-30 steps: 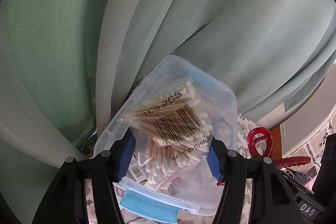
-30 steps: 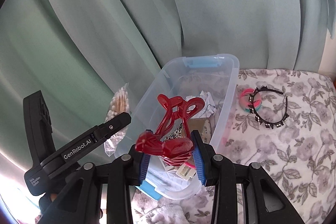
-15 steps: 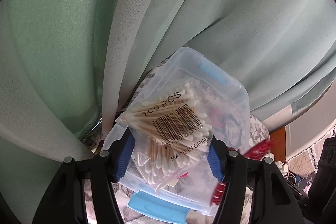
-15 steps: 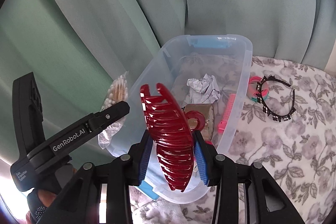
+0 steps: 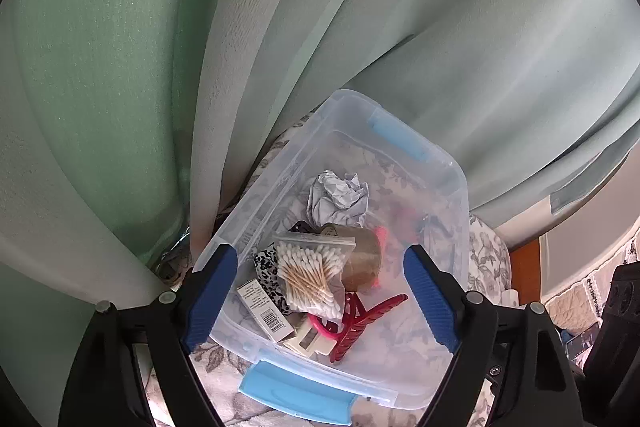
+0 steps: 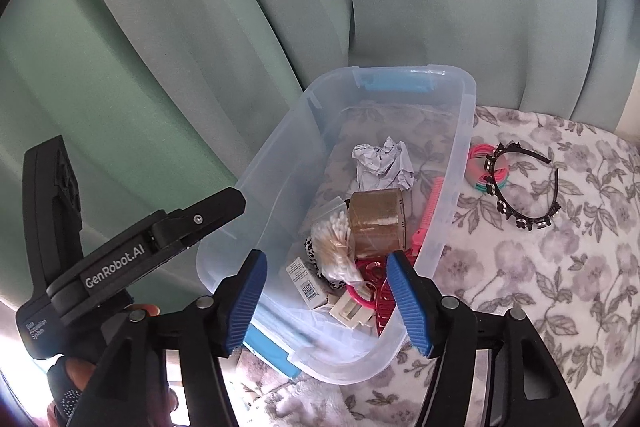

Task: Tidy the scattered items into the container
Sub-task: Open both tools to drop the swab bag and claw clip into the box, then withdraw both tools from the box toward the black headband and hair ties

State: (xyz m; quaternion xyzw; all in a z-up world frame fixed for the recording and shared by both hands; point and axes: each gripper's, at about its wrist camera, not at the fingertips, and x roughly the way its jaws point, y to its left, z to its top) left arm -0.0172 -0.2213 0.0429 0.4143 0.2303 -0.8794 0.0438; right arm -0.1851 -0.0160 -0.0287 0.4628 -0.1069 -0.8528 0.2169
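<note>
- Left wrist view: the left gripper [image 5: 320, 291] is seen with its blue-padded jaws spread wide and nothing held between them, hovering over the near end of the clear container [image 5: 460, 187].
- Inside the container, a bag of cotton swabs [image 5: 310, 273] is seen lying on top of the pile, leaning against a roll of brown tape [image 5: 362, 255].
- A red hair claw [image 5: 366, 319] is seen at the near end of the container, beside a small barcoded box [image 5: 264, 311] and a cream clip [image 5: 308, 341].
- A crumpled paper ball [image 5: 340, 197] is seen further in, toward the far end.
- The container is backed by green curtains [image 5: 120, 67] that hang just behind its far rim and left wall.
- Right wrist view: the right gripper [image 6: 328, 301] is likewise seen spread apart and empty, over the near end of the container [image 6: 464, 131].
- The left gripper's black body [image 6: 132, 251] is seen at the left, just outside the container's left wall.
- A pink comb [image 6: 430, 211] is seen lying along the right wall inside.
- On the flowered cloth [image 6: 540, 287] outside the right wall, a black headband [image 6: 528, 195] and coloured hair ties [image 6: 486, 173] are seen lying together, apart from the container.
</note>
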